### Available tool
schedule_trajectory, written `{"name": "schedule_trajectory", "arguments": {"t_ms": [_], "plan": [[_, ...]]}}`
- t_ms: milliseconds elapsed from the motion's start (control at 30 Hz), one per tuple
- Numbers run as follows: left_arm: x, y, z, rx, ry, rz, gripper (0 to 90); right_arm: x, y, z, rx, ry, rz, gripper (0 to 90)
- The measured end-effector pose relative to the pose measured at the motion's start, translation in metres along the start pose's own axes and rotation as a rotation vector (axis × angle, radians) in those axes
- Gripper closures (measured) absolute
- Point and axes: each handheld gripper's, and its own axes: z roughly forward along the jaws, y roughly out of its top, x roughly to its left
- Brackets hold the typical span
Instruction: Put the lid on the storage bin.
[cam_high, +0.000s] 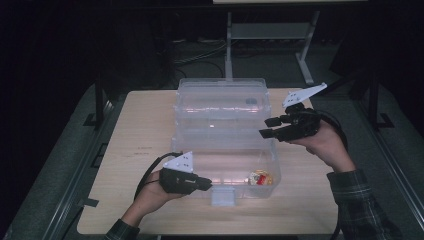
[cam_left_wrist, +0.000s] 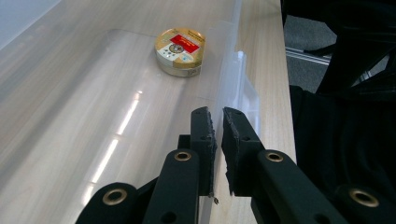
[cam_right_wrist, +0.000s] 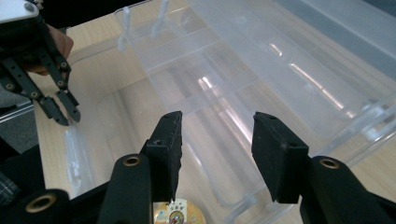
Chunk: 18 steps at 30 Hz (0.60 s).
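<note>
Below right gripper (cam_right_wrist: 217, 156): tin (cam_right_wrist: 180, 212).

From my feed, the room is mostly dark, its walls lost in blackness. The light wooden surface (cam_high: 140, 130) stands bright in the middle, with rounded corners and a dark frame along its sides. Grey floor (cam_high: 265, 62) shows around it. Behind it stands a pale metal stand (cam_high: 272, 31) on angled legs, and dark cables (cam_high: 200, 55) lie on the floor beside it.
</note>
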Motion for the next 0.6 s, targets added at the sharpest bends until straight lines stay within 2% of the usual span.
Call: {"name": "schedule_trajectory", "arguments": {"t_ms": [200,300,600], "plan": [[0.000,0.000,0.000,-0.003,-0.002,-0.007,82.6,-0.009,0.010,0.006,0.004,0.009,-0.014,59.0],[0.000,0.000,0.000,-0.001,-0.005,-0.009,82.6,-0.015,0.015,0.008,-0.001,0.008,-0.059,60.2],[0.000,0.000,0.000,-0.002,-0.006,-0.009,82.6,-0.029,0.030,0.017,0.032,0.008,-0.077,62.1]]}}
